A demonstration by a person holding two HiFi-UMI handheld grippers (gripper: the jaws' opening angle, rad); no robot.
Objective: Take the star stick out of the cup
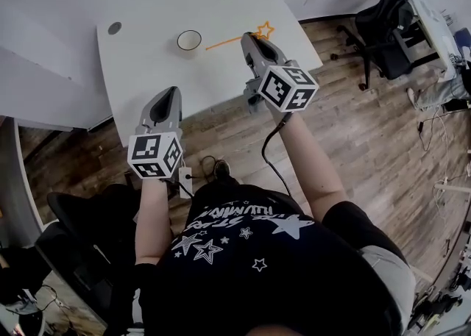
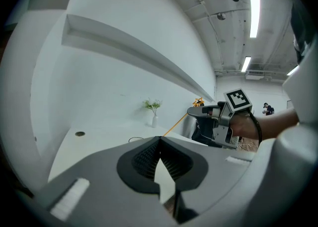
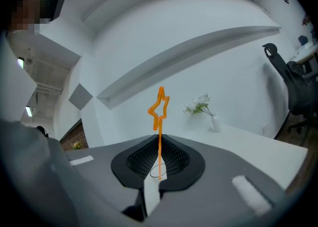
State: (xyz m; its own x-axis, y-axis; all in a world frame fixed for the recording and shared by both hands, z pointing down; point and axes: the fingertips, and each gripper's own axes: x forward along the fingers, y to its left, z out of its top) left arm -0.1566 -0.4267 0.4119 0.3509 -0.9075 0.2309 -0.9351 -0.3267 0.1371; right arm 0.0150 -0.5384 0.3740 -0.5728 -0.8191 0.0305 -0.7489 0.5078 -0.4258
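R gripper (image 1: pixel 249 37) clamps star stick (image 1: pixel 228 41), end nr cup (image 1: pixel 189 51).

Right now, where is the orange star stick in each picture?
Head view: the thin orange star-topped stick is upper middle, held by the right gripper.
Left gripper view: right of centre, its star just above the right gripper.
Right gripper view: dead centre, upright between the shut jaws.
Shared landmark: the small white vase of green sprigs, seen in both gripper views.

cup (image 1: pixel 189 40) on table (image 1: pixel 140 77), star stick (image 1: pixel 229 41) right
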